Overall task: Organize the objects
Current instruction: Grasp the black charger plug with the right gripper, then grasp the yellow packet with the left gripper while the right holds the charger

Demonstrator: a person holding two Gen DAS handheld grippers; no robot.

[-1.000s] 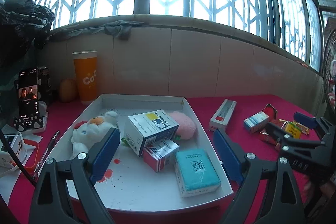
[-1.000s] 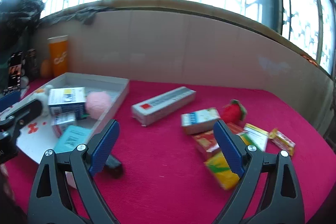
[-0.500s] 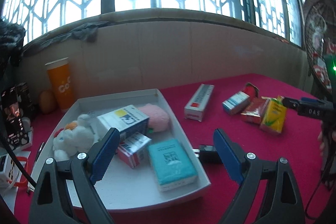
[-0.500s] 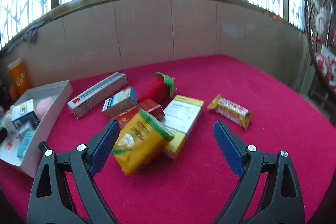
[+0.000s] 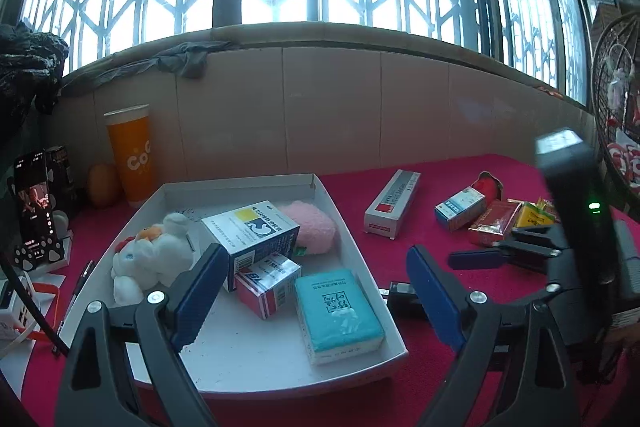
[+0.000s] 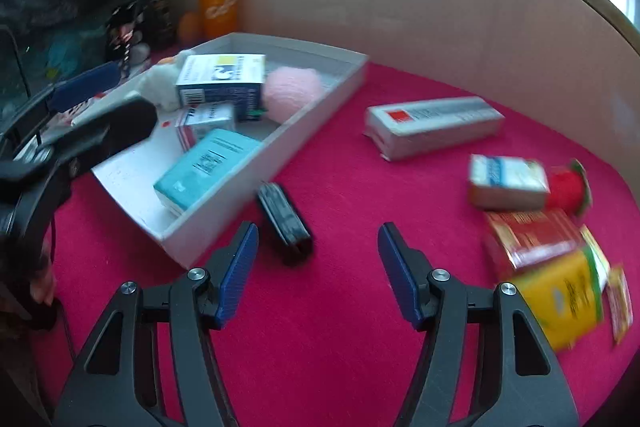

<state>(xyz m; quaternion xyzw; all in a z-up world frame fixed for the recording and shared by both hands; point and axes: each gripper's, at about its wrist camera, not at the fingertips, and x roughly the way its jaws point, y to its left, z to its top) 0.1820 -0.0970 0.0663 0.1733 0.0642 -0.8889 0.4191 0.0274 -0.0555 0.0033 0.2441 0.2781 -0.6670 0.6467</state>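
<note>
Table (image 6: 340, 327): red cloth, loose packets scattered on its right part.
White tray (image 6: 256, 171): already held boxes and plush toys.
Black adapter (image 6: 285, 223): lay just beside tray wall, ahead of my right tongs (image 6: 318, 267).
Right tongs had just been closing, nothing gripped; risk: nudging adapter against tray.
Left tongs (image 5: 316, 299) wide, empty, over tray.
Left view alone showed phone (image 5: 34, 205); adapter half hidden there.

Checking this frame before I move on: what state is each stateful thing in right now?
left gripper: open, empty, over the tray.
right gripper: open, jaws just been closing, nothing between them.
white tray: holds boxes and plush toys.
black adapter: lying on the red cloth beside the tray, ungripped.
long white box: lying flat outside the tray.
phone: screen on, propped up.
</note>
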